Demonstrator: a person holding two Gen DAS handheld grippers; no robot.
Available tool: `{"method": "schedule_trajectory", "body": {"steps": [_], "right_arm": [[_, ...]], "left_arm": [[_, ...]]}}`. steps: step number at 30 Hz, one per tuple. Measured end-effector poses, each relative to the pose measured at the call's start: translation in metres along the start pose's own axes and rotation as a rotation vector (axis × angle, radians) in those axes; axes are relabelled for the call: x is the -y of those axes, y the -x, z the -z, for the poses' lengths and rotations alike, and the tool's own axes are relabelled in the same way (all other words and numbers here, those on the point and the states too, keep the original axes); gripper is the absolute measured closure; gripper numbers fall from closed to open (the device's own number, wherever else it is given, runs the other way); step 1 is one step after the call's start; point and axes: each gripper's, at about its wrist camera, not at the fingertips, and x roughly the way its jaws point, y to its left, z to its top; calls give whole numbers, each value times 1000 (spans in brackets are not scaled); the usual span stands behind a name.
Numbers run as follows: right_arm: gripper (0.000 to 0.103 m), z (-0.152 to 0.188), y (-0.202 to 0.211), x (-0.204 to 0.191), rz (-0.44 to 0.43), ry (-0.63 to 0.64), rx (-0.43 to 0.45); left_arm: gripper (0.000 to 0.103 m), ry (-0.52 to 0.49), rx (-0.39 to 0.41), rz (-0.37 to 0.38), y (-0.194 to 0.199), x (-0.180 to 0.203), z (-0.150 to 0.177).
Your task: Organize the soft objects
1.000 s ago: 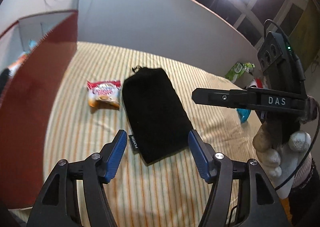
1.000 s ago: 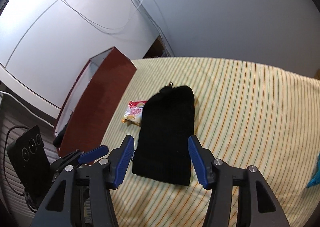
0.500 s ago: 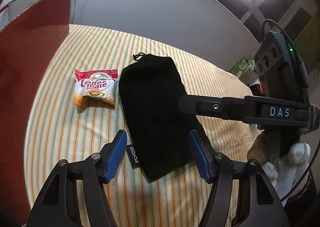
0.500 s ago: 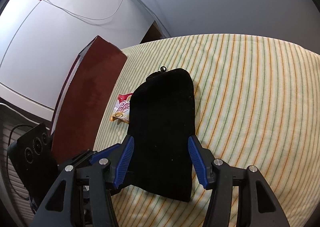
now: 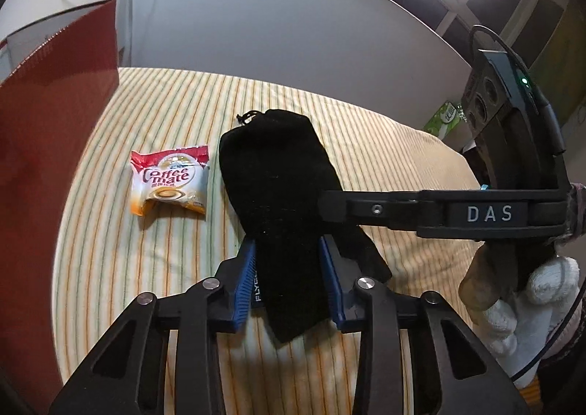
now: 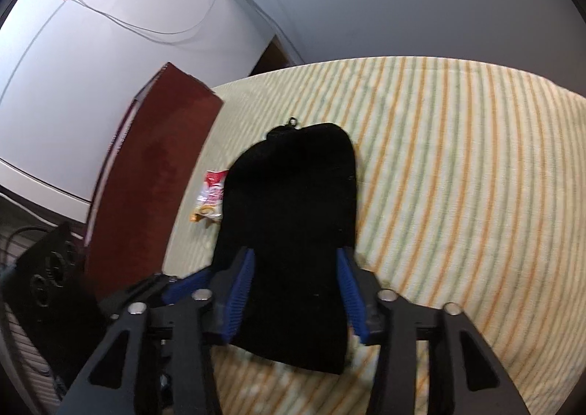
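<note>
The black pouch (image 5: 278, 188) is taken as the landmark: it lies flat on the striped cloth (image 5: 154, 261), drawstring end away from the cams, near end toward both grippers. Whether anything is inside can't be told. A dark red box (image 5: 55, 129) stands to the pouch's left with one wall seen side-on; its inside isn't seen from either cam.

Left gripper (image 5: 289, 276): jaws are closing w/ the pouch's near end between them, and the blue pads (image 5: 244, 283) are seen pressed against the fabric on both sides, which is bunched narrower there. Right gripper (image 6: 296, 290): jaws also closing, the same near end between them, the pads at the fabric's edges, which are pinched in a bit. In the left cam the right gripper's finger bar is seen crossing over the pouch's right side, held by a white-gloved hand (image 5: 520, 290).

Edges & room: the cloth to the pouch's right is seen open and wide in the right cam. On the pouch's left the room is tighter, the red box wall being near.

Other stuff: a Coffee mate sachet (image 5: 170, 182) lies just left of the pouch, between it and the box, apart from both. A grey wall (image 5: 274, 19) runs behind the pouch; a green packet (image 5: 443, 120) sits past the cloth's far right edge.
</note>
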Motion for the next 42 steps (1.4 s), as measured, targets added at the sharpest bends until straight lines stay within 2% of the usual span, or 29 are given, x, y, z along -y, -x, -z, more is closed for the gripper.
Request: {"method": "schedule_trajectory", "body": {"steps": [2,3,7,14,18,25,31,36,42], "right_arm": [[64,0,2,3,20,4,7],[58,0,2,6,33,0,6],[54,3,4,10,1,1,18],[67,8,13,11,-41,-41,32],[69,11,34,4,-57,-41,62],[69,9,79,-39,-62,30,135],[69,-4,96,-93,-97,104,168],[69,-18,88,-141,-110,179,170],[69,-31,53,-193,-136,240,142]], "left_arm": [[71,-3,-4,-3,-1,-1,0],[71,-5,-7,-4,-2,-2,0],[72,-4,-7,1,-4,-3,1],[73,-44,24,-5,12,11,-3],[73,-58,62,4,30,19,-9],[73,-97,160,-7,81,25,-16],[73,-91,227,-25,131,3,-21],[73,-76,281,-77,169,-28,-20],[73,-25,298,-128,194,-74,-19]]}}
